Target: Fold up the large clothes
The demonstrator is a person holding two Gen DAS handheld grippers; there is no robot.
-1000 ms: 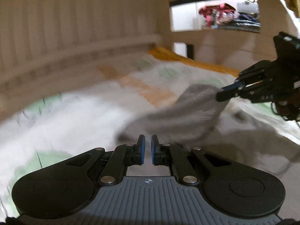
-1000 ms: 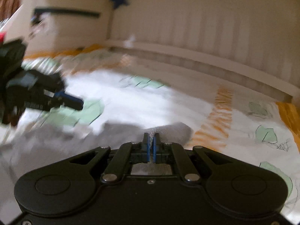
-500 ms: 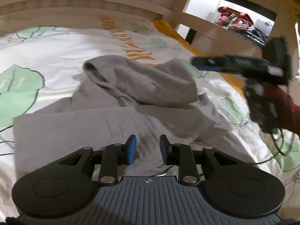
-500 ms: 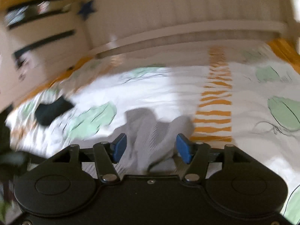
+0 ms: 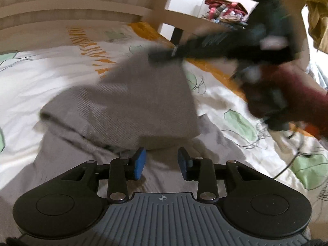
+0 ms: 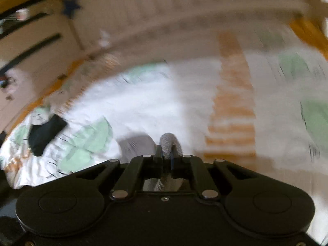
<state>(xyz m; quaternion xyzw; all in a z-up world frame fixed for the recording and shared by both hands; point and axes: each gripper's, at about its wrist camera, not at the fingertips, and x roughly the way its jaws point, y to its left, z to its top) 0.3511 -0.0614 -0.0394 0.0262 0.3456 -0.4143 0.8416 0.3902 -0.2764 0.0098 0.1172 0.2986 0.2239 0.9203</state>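
Note:
A grey hooded sweater (image 5: 131,106) lies on the bed, in the middle of the left wrist view. My left gripper (image 5: 162,162) is open and empty, just above the sweater's near part. My right gripper (image 5: 164,56) is blurred at the upper right there, shut on an edge of the sweater and lifting it. In the right wrist view my right gripper (image 6: 167,155) is shut on a bunched fold of grey sweater fabric (image 6: 169,143).
The bed has a white cover (image 5: 37,82) with green leaves and orange stripes. A pale slatted headboard (image 6: 184,10) runs along the far side. A dark cloth (image 6: 44,135) lies on the cover at the left. A cable (image 5: 287,164) trails at the right.
My right gripper has closed on the sweater's edge and lifted it. My left gripper has opened wider and stays over the sweater.

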